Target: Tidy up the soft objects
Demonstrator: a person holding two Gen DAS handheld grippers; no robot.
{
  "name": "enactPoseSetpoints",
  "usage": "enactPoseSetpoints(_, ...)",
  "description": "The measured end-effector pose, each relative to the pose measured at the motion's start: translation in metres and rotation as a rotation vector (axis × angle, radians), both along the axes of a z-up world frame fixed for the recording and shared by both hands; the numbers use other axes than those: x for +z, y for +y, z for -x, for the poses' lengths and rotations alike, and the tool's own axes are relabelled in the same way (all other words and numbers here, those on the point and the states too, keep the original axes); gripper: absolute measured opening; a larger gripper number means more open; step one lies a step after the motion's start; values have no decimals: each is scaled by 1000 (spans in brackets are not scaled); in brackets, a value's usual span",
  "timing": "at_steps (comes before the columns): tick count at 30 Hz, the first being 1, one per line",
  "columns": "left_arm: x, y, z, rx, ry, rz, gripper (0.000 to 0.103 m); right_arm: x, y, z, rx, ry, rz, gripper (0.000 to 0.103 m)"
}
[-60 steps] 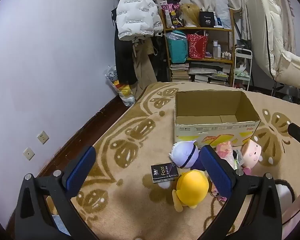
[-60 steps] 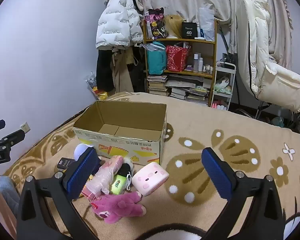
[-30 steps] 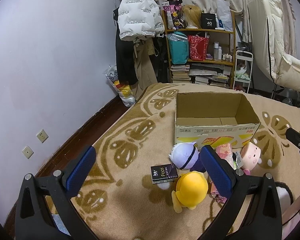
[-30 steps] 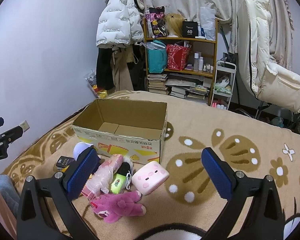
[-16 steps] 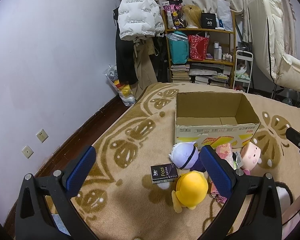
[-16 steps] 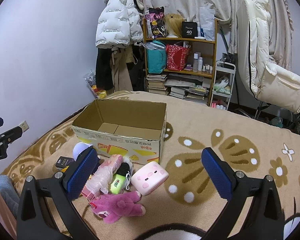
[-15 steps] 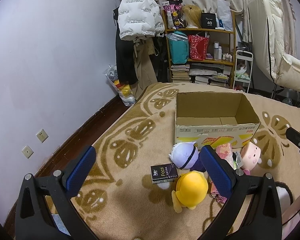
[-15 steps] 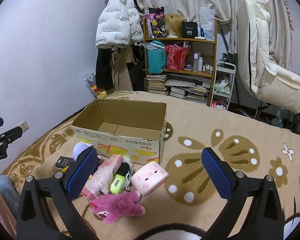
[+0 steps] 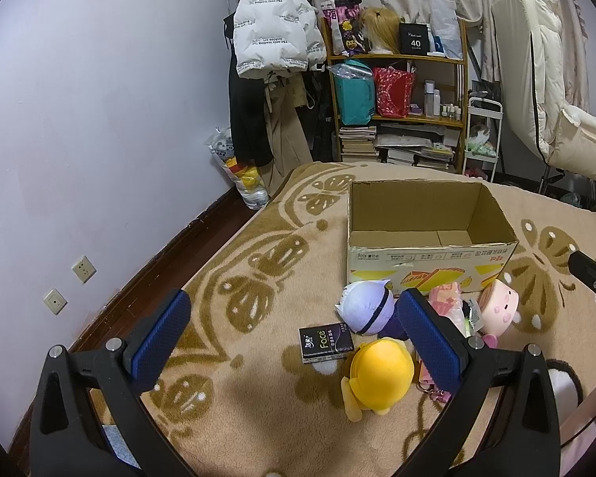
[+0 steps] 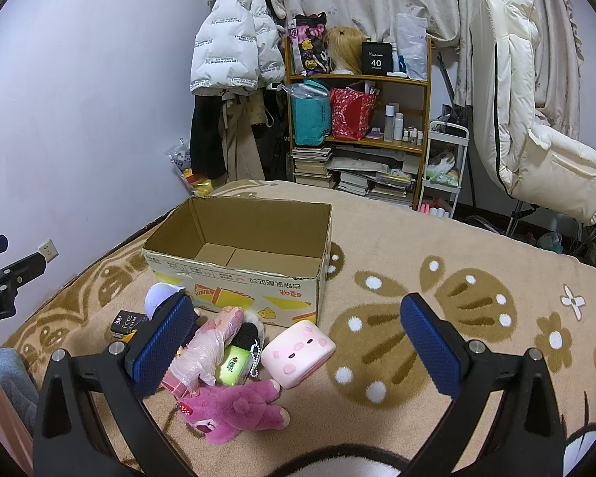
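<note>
An open cardboard box [image 9: 425, 262] [image 10: 234, 282] stands empty on the patterned blanket. In front of it lie soft toys: a yellow plush [image 9: 379, 369], a white-and-purple plush [image 9: 365, 310] [image 10: 159, 294], a pink pig cushion [image 9: 498, 306] [image 10: 298, 351], a magenta bear [image 10: 234, 405] and a pink toy in clear wrap [image 10: 210, 346]. My left gripper [image 9: 294, 338] hovers open above the blanket, left of the toys. My right gripper [image 10: 298, 342] hovers open over the pig cushion. Neither holds anything.
A black tissue pack [image 9: 325, 341] [image 10: 129, 322] lies beside the toys. A green keychain item [image 10: 234, 361] sits among them. A wooden shelf [image 10: 357, 127] with bags and books, hanging coats [image 10: 234, 59] and a cream padded chair [image 10: 536, 131] stand behind the bed.
</note>
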State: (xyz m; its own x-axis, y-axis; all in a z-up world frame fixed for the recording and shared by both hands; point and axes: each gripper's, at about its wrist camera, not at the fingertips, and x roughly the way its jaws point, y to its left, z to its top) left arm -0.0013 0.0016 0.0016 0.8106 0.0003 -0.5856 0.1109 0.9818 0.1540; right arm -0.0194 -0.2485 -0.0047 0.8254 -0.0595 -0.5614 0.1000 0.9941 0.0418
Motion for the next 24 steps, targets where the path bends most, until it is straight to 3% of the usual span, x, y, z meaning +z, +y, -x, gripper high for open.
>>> enactPoseSetpoints(24, -1, 0, 0, 1, 5, -3, 103, 1, -1, 0, 0, 0, -1, 103)
